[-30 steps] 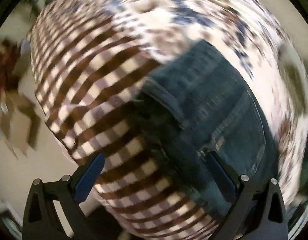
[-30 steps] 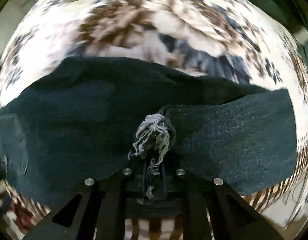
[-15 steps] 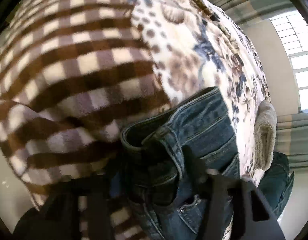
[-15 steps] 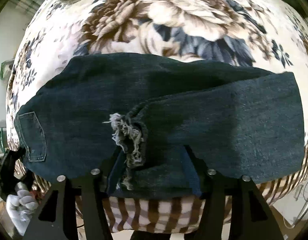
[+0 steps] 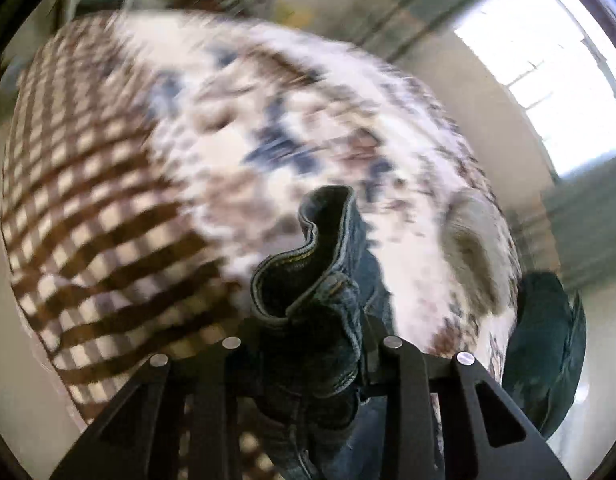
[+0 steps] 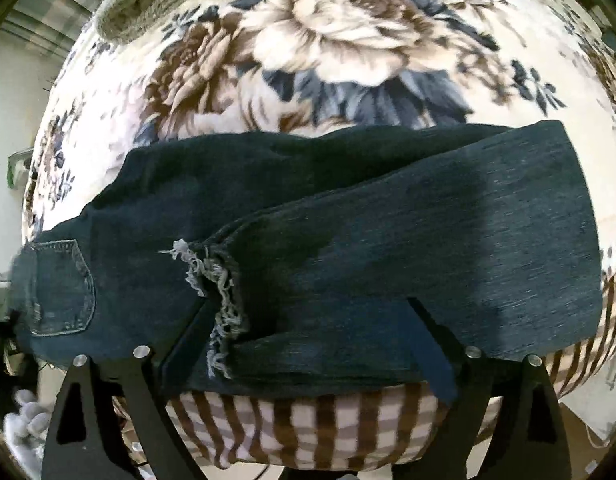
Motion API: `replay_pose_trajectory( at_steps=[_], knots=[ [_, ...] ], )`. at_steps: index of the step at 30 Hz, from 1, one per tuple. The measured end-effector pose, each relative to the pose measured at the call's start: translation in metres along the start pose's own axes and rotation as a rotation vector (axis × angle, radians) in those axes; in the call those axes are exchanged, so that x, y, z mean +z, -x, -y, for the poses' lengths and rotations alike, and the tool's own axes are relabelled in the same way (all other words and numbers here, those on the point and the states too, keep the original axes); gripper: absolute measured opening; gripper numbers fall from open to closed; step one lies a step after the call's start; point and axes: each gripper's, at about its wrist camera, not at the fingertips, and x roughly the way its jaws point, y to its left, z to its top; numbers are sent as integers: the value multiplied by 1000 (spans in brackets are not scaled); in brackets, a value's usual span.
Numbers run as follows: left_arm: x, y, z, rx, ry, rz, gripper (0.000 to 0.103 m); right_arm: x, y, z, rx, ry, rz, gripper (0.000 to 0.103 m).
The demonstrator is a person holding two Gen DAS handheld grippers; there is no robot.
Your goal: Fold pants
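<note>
Dark blue jeans (image 6: pixel 348 240) lie folded across the bed in the right wrist view, a back pocket (image 6: pixel 62 288) at the left and the frayed leg hem (image 6: pixel 216 292) on top. My right gripper (image 6: pixel 308 340) is open, its fingers spread over the near edge of the folded leg, holding nothing. In the left wrist view, my left gripper (image 5: pixel 308 344) is shut on the jeans' waistband (image 5: pixel 308 264), which bunches up between the fingers, lifted off the blanket. That view is blurred.
The bed is covered by a floral blanket (image 6: pixel 328 40) with a brown checked border (image 6: pixel 308 428) at the near edge. A grey fuzzy cloth (image 5: pixel 468 252) lies on the bed. A dark green bundle (image 5: pixel 544 348) sits beyond the bed's right side, below a window (image 5: pixel 548 60).
My right gripper let go of the frayed hem and opened wide. My left gripper closed on the waistband and lifted it.
</note>
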Motion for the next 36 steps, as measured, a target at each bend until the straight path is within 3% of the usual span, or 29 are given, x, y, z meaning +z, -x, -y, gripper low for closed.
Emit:
replay_pose_trajectory(
  at_steps=[8,13,16,24,27,33,36],
  knots=[
    [-49,65,134,-90,-256,41,28,1,36,58,51,-34,35,96],
    [-117,73,215,-136,-391,-23,28,7,63,112,51,-59,63,96],
    [-169,63,252,-168,-453,-101,27,8,78,166,29,-100,73,96],
    [-306,8,311,-185,-644,-308,27,8,88,282,3,-249,76,96],
    [-352,-22,319,-141,-717,-397,28,7,88,314,-10,-285,70,96],
    [-395,-59,319,-17,-801,-500,32,5,92,349,-6,-315,69,96],
    [-397,-58,328,0,-818,-509,41,4,94,355,9,-316,68,96]
  ],
)
